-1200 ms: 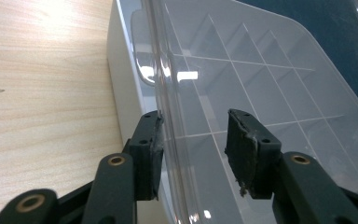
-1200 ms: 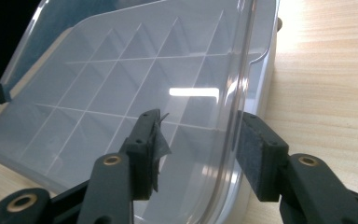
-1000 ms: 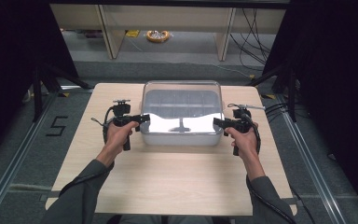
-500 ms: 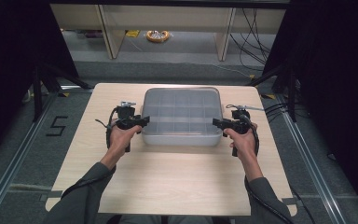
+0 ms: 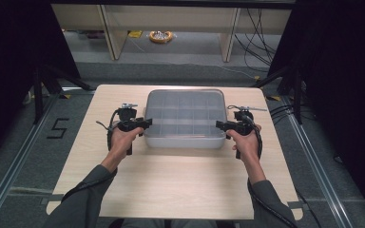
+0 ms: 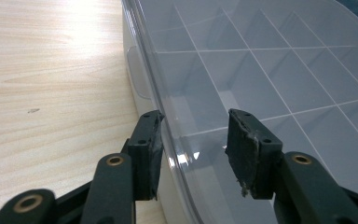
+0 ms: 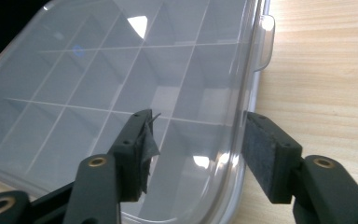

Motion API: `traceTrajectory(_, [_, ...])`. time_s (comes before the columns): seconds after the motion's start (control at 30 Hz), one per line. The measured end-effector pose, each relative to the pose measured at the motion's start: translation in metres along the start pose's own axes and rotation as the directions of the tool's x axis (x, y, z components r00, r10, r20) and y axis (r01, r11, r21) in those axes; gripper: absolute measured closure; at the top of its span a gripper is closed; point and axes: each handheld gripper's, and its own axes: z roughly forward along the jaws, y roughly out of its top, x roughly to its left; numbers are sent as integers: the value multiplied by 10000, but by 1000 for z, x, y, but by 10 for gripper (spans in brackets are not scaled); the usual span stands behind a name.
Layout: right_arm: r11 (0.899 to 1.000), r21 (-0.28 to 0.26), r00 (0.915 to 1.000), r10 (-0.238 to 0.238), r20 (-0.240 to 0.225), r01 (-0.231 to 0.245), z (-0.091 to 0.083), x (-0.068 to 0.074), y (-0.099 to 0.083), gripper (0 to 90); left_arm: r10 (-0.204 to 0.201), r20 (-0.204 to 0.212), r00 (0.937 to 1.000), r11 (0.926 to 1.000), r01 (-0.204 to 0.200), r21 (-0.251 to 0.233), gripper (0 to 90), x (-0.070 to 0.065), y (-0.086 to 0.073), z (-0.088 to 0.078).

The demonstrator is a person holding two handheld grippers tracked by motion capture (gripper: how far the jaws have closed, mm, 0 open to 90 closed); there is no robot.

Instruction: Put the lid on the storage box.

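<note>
From above, I see my left claw [image 5: 145,124] and right claw [image 5: 220,126] at opposite ends of the clear compartment box [image 5: 185,116] on the tabletop [image 5: 171,180]. My left claw's camera shows its jaws spread astride the box's lid edge. On the right claw's camera, the jaws have just been opening, straddling the rim without pinching it.

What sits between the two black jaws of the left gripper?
In the left gripper view, the rim of the clear compartment box runs between the left gripper jaws, its lid down.
</note>
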Motion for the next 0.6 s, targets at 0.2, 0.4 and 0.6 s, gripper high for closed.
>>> traceTrajectory(0.2, [10000,56,9995,11,318,-13,2,7,0,427,80,20,10000,10000,-80,26,551,2,-1,-1])
traceTrajectory(0.4, [9982,264,9982,553,-219,-548,-1,-3,3,461,-51,97,9999,10000,52,-49,551,2,-1,0])
traceTrajectory(0.6, [9949,284,9929,981,-671,-964,-3,-17,5,491,-87,164,9998,9999,88,-50,553,4,-3,0])
